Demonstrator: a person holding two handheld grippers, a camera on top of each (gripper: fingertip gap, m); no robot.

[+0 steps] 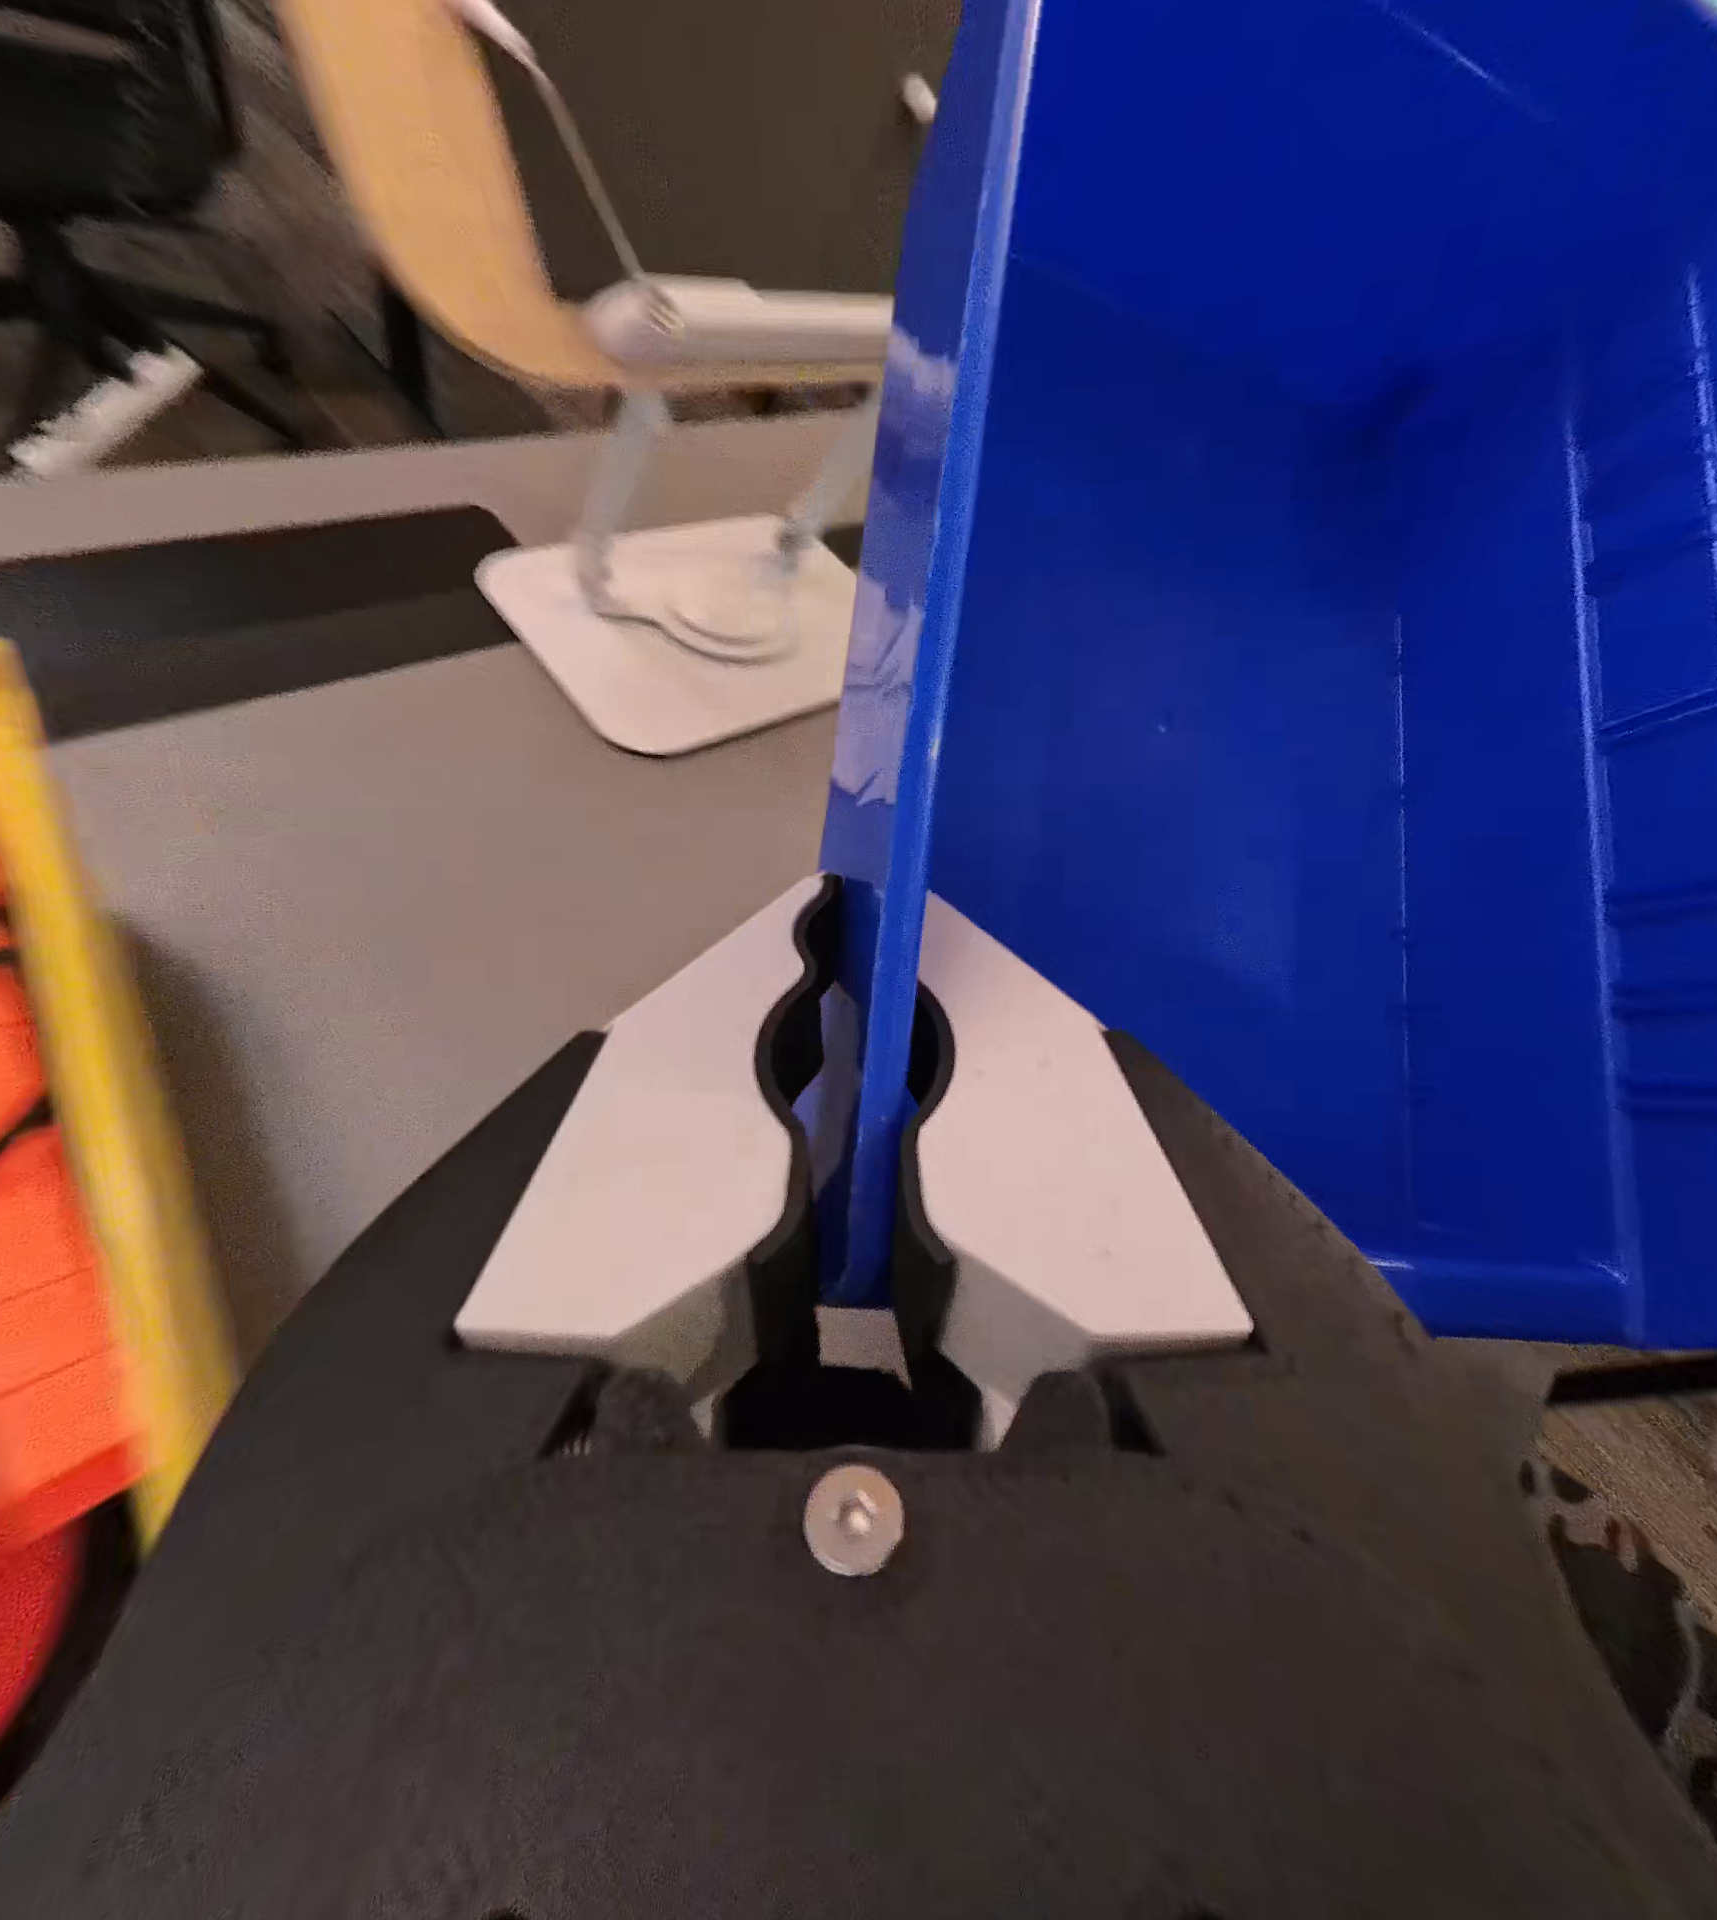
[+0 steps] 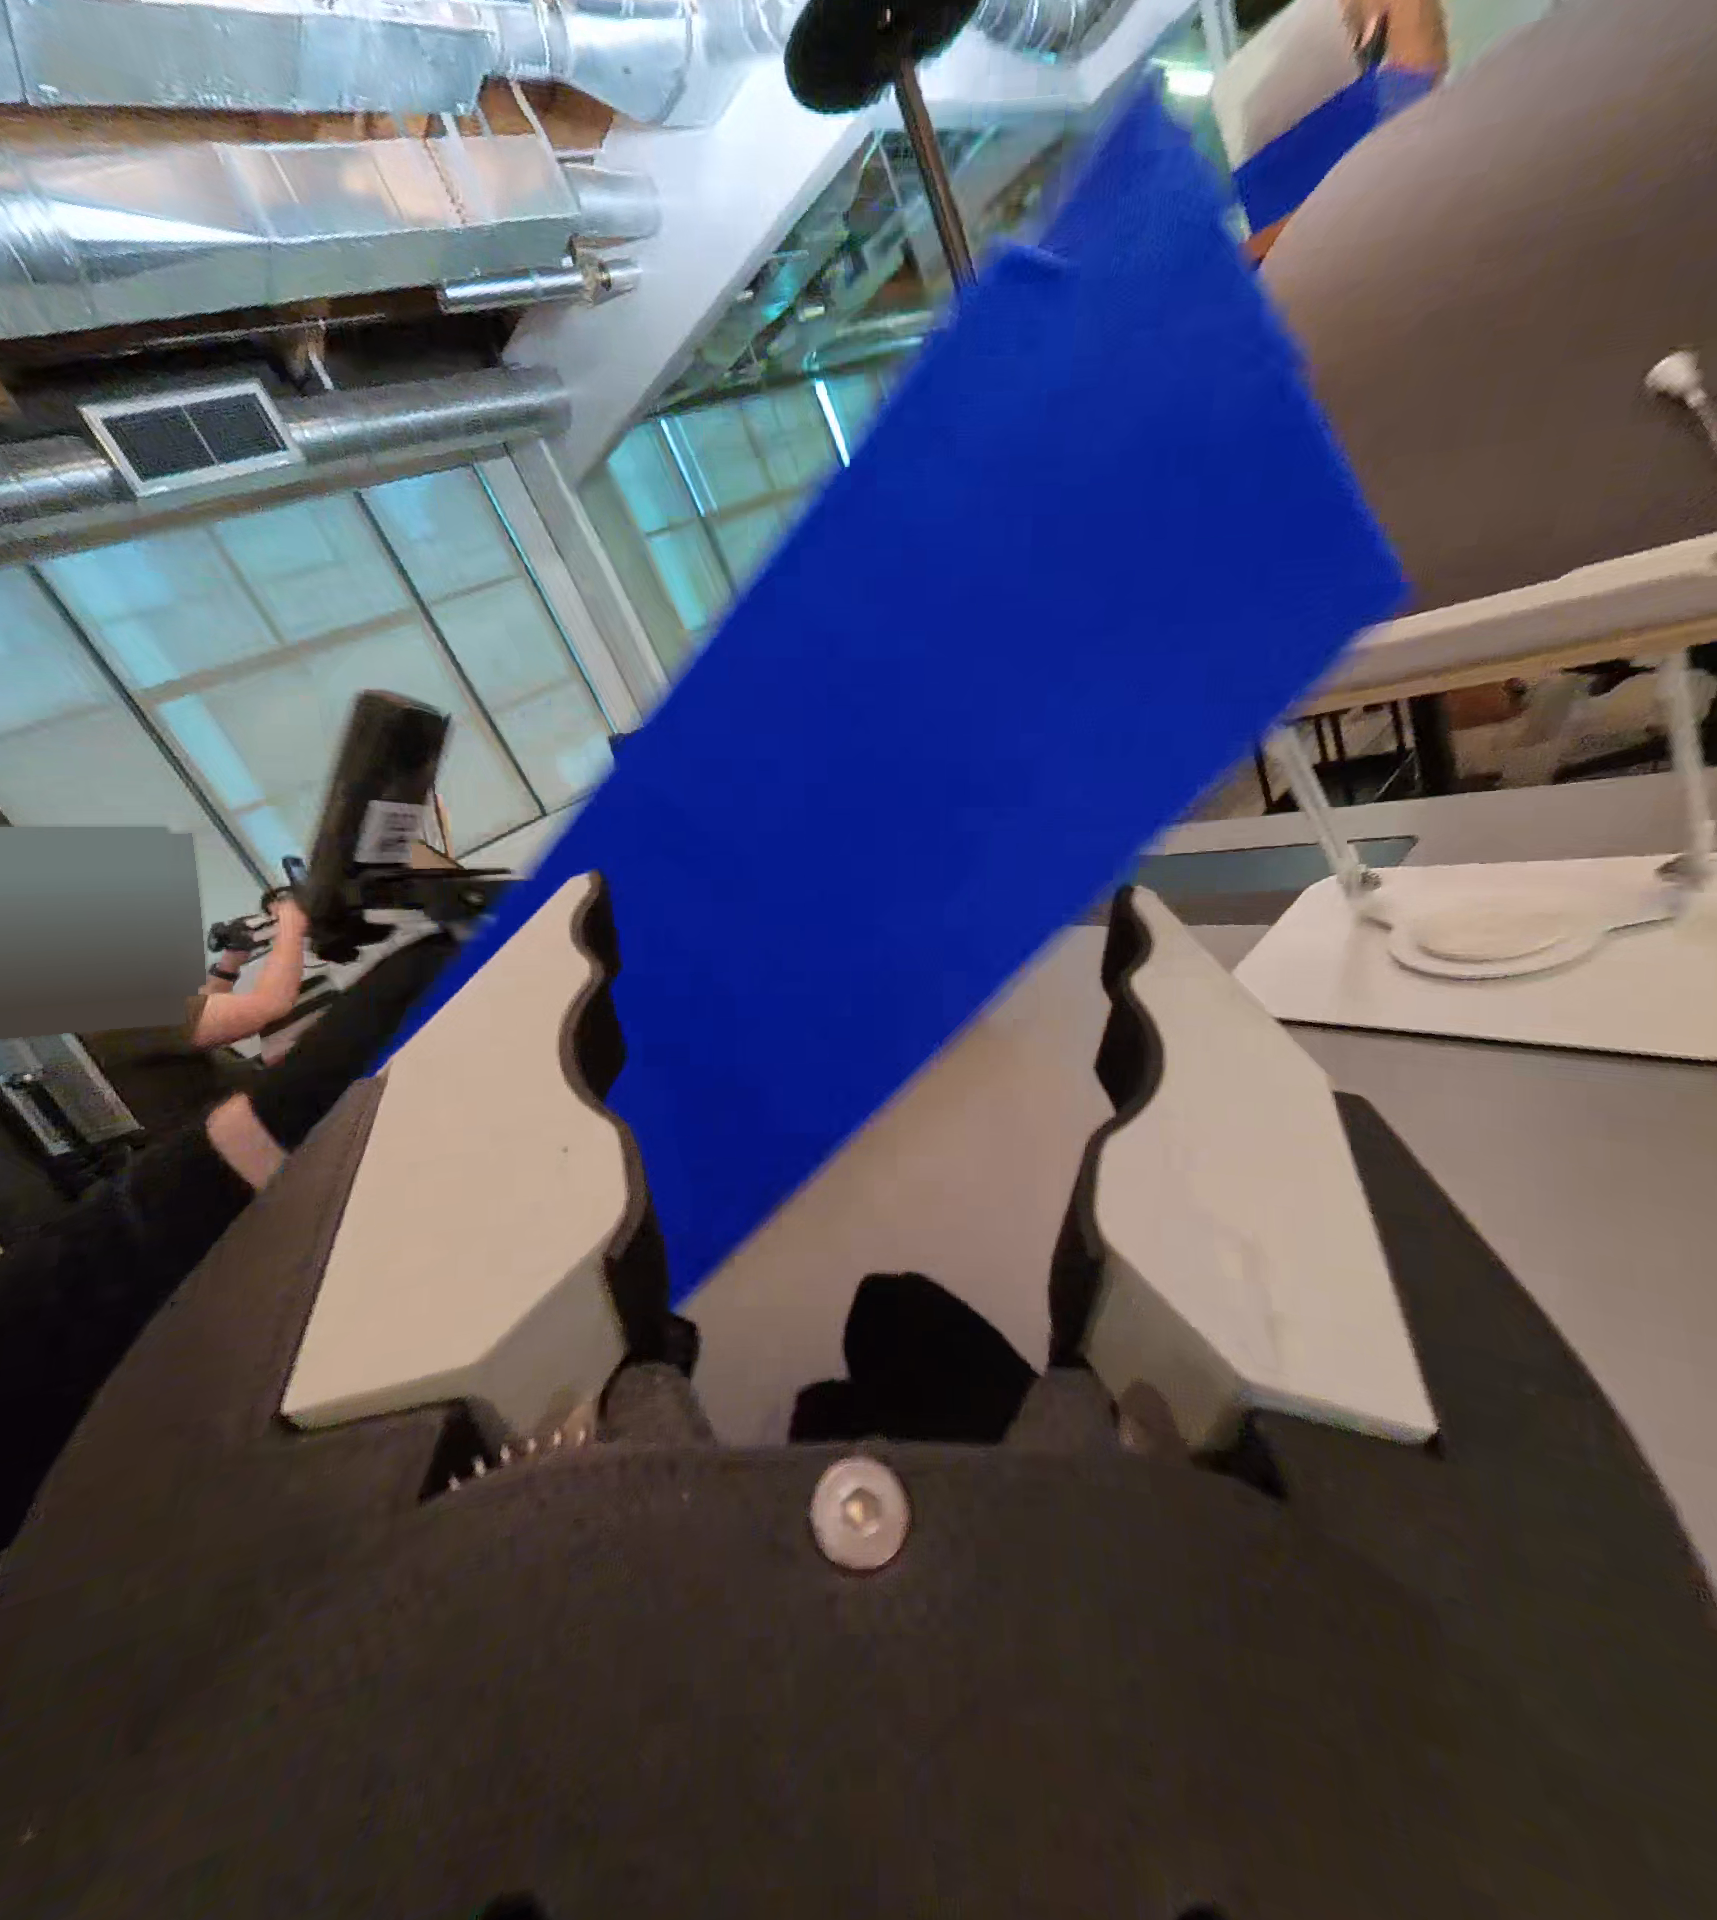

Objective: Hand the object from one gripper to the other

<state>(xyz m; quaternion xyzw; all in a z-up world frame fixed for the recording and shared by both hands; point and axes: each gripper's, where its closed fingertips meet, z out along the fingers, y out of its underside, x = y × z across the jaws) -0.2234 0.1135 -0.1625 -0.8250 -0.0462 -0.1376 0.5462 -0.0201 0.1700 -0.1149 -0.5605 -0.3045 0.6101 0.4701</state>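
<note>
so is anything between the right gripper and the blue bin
Nothing visible. The blue bin, shut in the left gripper, already reaches between the open right gripper fingers, against its left finger.

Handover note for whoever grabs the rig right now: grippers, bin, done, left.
Left gripper: shut on the side wall of the blue bin, holding it off the grey table.
Right gripper: open, holding nothing; bin tilted just ahead, a corner reaching in beside one finger.
Done: bin lifted, presented.
Left: close right on a wall, open left, withdraw.
Nearby: yellow bin, white stand.
</note>
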